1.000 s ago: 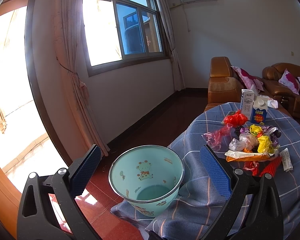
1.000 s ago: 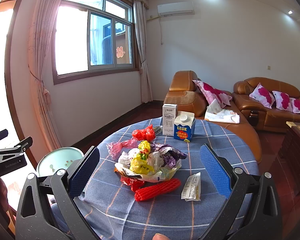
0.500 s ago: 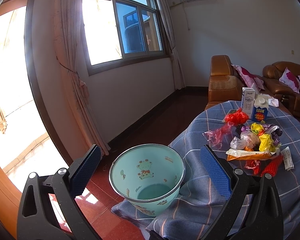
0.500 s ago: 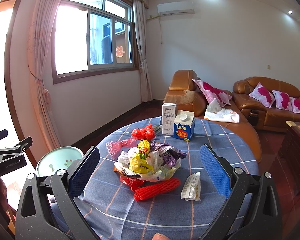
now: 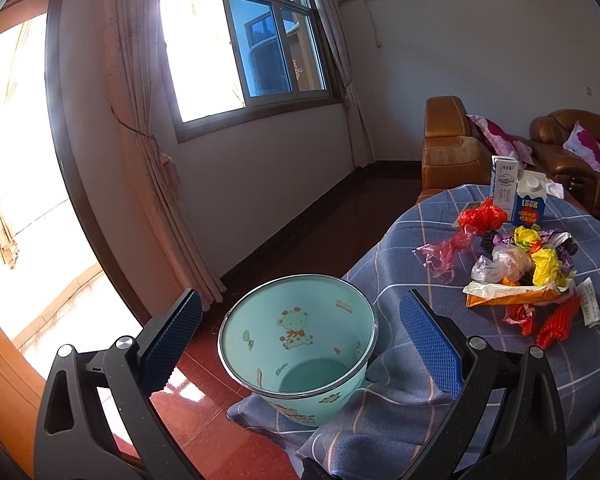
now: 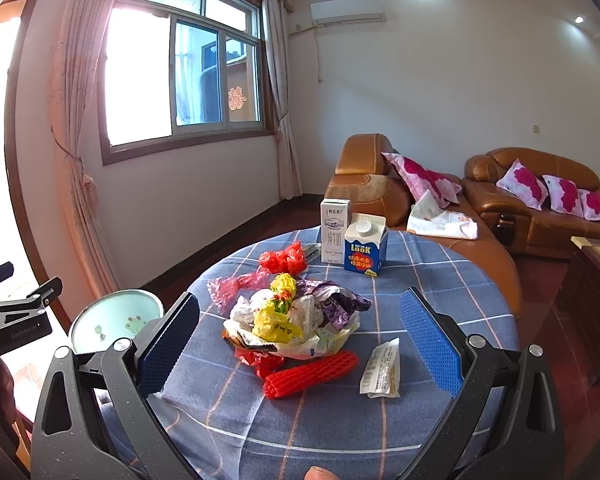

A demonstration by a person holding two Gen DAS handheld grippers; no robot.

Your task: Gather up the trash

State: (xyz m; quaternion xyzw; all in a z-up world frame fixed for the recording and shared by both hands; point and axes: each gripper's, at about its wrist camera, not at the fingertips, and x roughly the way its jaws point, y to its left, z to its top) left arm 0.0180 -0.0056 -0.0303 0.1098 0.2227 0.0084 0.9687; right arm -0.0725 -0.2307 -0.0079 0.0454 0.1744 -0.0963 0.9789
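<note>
A heap of crumpled wrappers and bags (image 6: 296, 320) lies on the round table with the blue checked cloth (image 6: 440, 280). In front of it lie a red foam net sleeve (image 6: 312, 374) and a white packet (image 6: 382, 368). Behind it stand a white milk carton (image 6: 334, 230) and a blue carton (image 6: 366, 246). A pale green bin (image 5: 296, 344) with cartoon prints stands on the floor by the table's left edge, with nothing inside it. My left gripper (image 5: 300, 336) is open above the bin. My right gripper (image 6: 296, 336) is open, empty, in front of the heap.
Brown leather sofas (image 6: 536, 196) with pink cushions stand behind the table. A dark wooden cabinet (image 6: 592, 292) is at the right. The cloth hangs down to the red floor (image 5: 220, 420) beside the bin. A window and curtains (image 5: 148, 120) fill the left wall.
The left wrist view has shifted slightly, so the bin sits a little lower and nearer between the fingers. The right gripper has hardly moved. Nothing was picked up.
</note>
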